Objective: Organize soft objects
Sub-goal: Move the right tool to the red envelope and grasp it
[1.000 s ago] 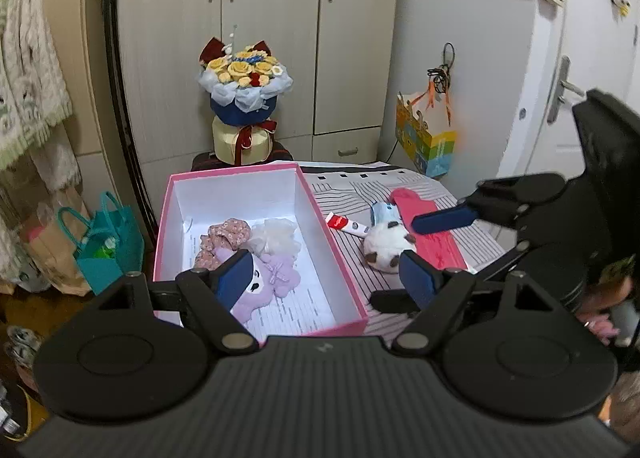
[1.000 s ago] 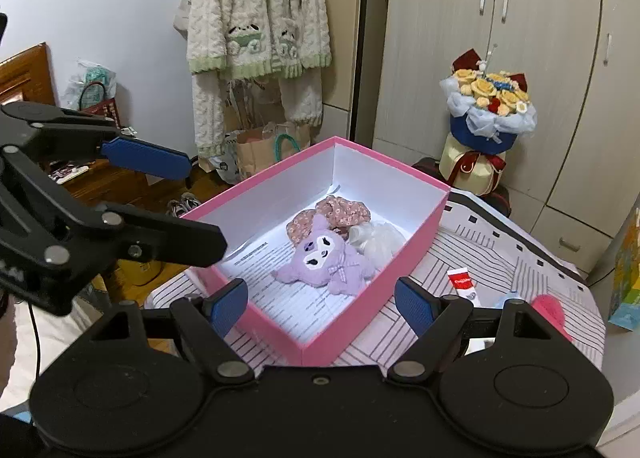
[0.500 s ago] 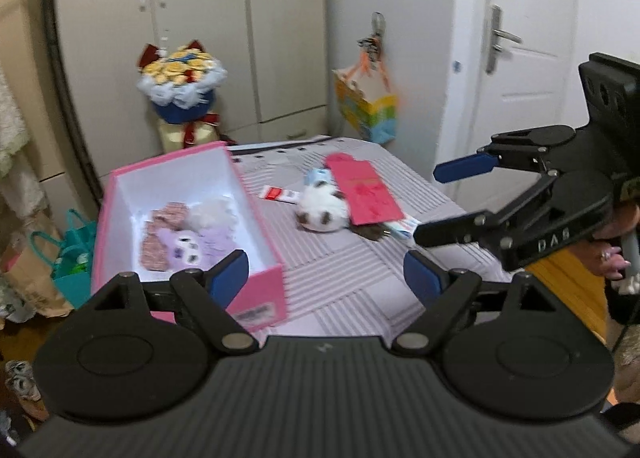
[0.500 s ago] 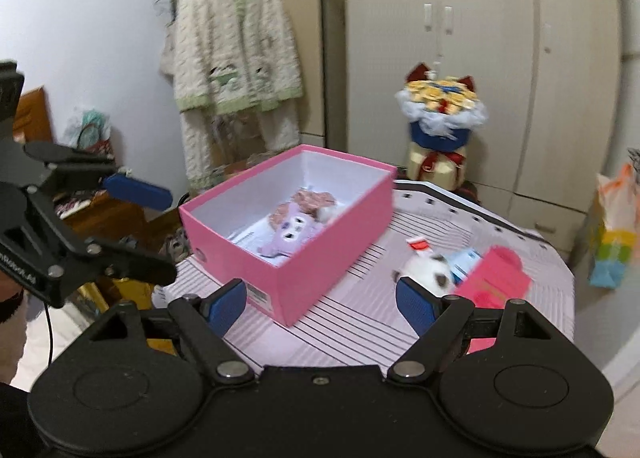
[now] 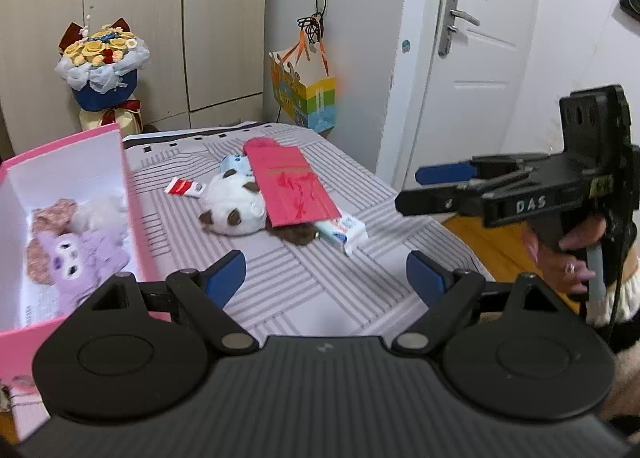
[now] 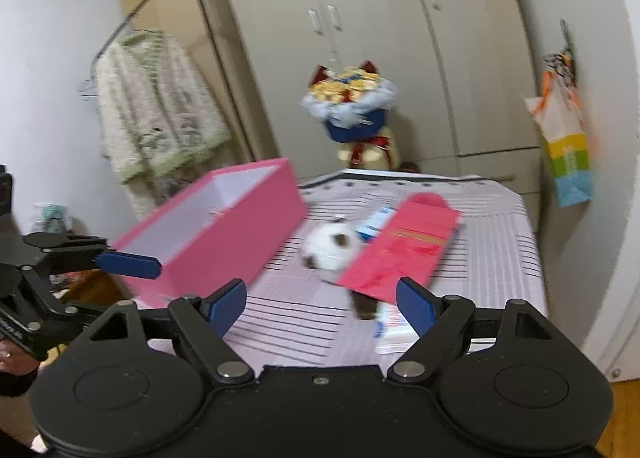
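Left wrist view: left gripper [image 5: 326,276] fingers spread wide, just been opening, nothing between. Right gripper [image 6: 320,304] likewise empty. White plush [image 5: 234,208] ahead, under red envelope [image 5: 292,188]. Step: approach; next needs reach, pinch, carry to pink box [image 5: 64,156].

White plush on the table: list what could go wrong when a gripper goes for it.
1. The red envelope lies across the white plush, so a lift may drag it off the striped table.
2. A toothpaste tube and a blue-white packet sit close by; open fingers could catch them instead.
3. The pink box wall stands high beside it; a low carry might hit the wall.
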